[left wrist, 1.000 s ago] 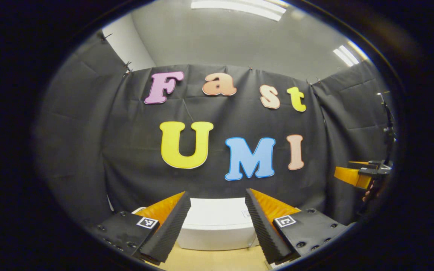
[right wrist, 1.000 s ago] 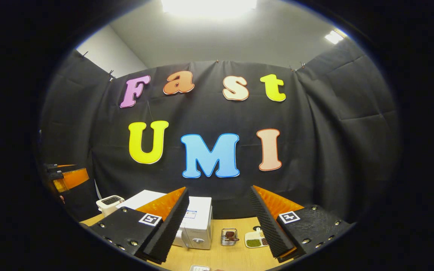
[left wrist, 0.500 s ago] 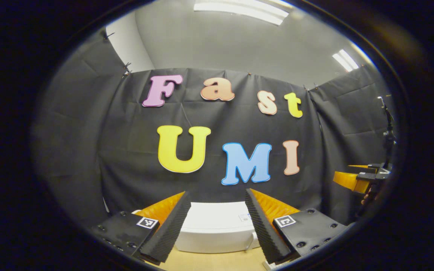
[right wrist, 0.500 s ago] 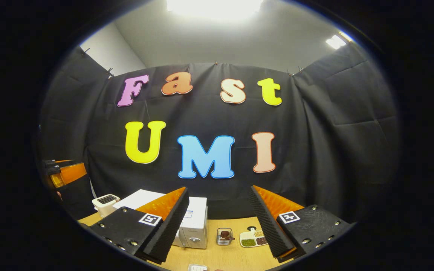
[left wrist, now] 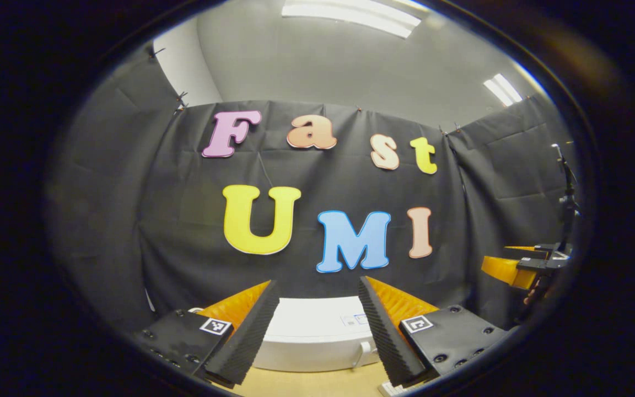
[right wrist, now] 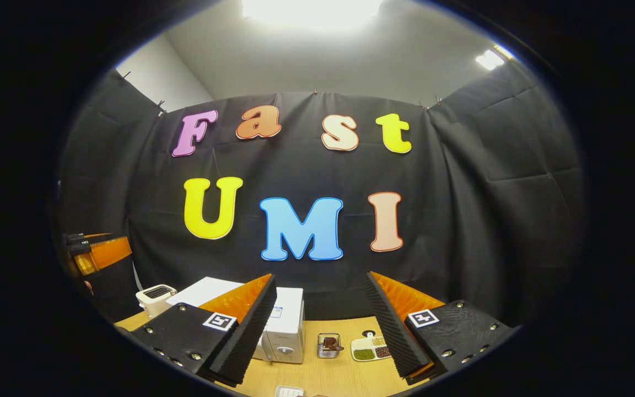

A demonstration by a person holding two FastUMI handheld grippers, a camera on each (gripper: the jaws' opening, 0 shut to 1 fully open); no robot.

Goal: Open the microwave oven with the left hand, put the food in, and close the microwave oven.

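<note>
The white microwave oven stands on the wooden table, its top seen between my left gripper's fingers, with a white handle at its right. My left gripper hangs open above and short of it, holding nothing. In the right gripper view the microwave oven stands at lower left, door shut, a knob on its front. My right gripper is open and empty, high over the table. A white divided plate of food lies to the microwave's right. The other gripper shows at the far left.
A white toaster stands left of the microwave. A small wire basket with a dark item sits between microwave and plate. A white object lies at the table's near edge. The right gripper and a hand show at the left gripper view's right edge.
Both views have tilted slightly downward, so the microwave and table show a little more. In the left gripper view the microwave's handle has come into sight. Both grippers stay open.
</note>
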